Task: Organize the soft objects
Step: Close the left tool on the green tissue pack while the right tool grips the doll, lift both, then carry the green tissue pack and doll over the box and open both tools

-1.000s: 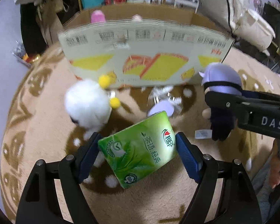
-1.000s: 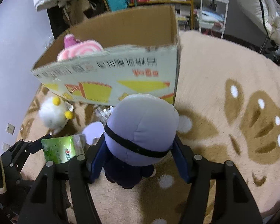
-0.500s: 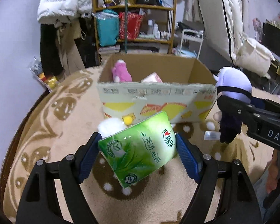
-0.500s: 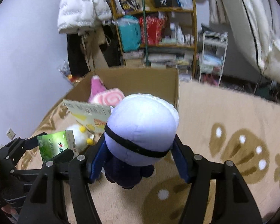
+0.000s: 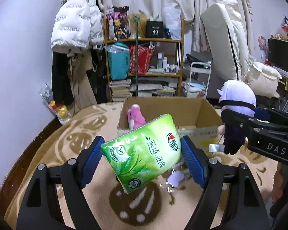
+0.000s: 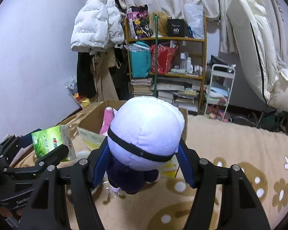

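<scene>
Box [image 5: 186, 113] open-topped on the rug, ahead of and below both loads. Left hand-held gripper [image 5: 143, 157] clamped on tilted tissue pack [image 5: 144, 151], nearer the opening; right hand-held gripper [image 6: 142, 163] clamped on doll [image 6: 146, 132].

The left gripper [image 5: 142, 156] is a matte black frame whose two arms fork forward, each with a round silver screw head near the joint and ending in a blue ribbed pad [image 5: 92, 160]. The right gripper [image 6: 142, 164] has the same build, black arms with silver screws and blue ribbed pads [image 6: 185, 164], and its side carries white letters "DAS" in the left wrist view. The left one's body shows pale lettering beginning "GenRo".
</scene>
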